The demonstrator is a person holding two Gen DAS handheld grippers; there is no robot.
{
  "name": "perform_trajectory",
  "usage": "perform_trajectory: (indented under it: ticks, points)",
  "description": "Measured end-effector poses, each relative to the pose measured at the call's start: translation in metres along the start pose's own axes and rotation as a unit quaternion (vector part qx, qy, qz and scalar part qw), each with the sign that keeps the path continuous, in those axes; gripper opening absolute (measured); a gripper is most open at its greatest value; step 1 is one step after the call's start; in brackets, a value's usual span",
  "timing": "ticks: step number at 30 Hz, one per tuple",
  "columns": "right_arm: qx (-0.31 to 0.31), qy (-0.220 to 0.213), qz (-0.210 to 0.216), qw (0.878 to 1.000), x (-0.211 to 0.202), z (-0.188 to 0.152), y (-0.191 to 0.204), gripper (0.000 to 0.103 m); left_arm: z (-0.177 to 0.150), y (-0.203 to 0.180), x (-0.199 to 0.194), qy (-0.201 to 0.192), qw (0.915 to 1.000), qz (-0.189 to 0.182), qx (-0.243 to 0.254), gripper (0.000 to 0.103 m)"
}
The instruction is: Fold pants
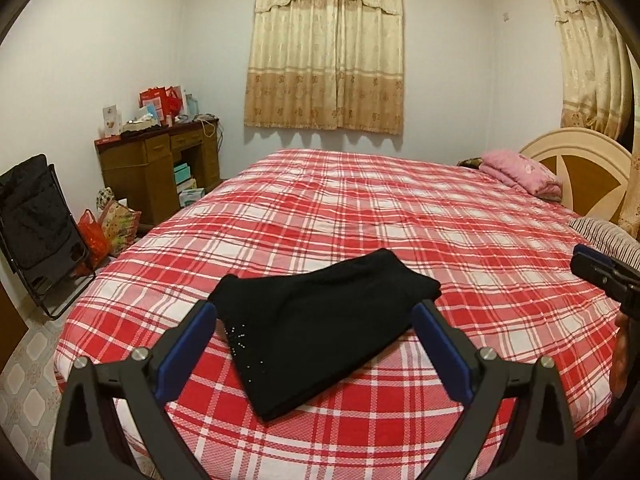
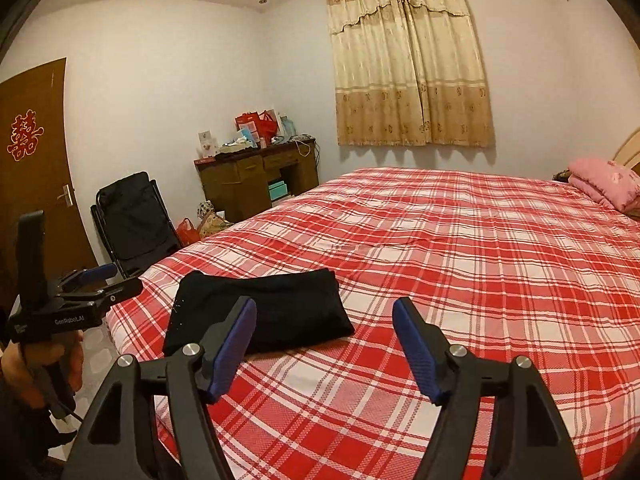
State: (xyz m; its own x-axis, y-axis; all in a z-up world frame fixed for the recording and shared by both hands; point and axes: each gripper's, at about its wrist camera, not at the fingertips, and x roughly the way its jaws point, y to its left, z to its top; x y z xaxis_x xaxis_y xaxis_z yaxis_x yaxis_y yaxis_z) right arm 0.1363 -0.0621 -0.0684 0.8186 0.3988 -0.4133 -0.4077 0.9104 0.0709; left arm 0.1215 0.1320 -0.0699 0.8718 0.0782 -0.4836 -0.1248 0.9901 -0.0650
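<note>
pants (image 1: 320,328): black | bedspread (image 1: 400,208): red-white plaid | claw pads (image 1: 186,346): blue

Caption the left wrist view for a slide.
Open left hand-held gripper above folded black pants lying on a red plaid bed.

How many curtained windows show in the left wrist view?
2. One set of curtains hangs on the far wall above the bed; another hangs at the right edge, near the headboard, partly cut off. Others may be out of view.
</note>
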Motion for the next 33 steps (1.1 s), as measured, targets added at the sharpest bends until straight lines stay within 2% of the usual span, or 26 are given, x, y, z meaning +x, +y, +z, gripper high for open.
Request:
perform_trajectory:
  ticks: [33]
  points:
    - [-0.003, -0.003, 0.012, 1.0, -0.002, 0.001, 0.004, 0.074, -0.002, -0.012, -0.001, 0.001, 0.9997, -0.008, 0.022, 0.103]
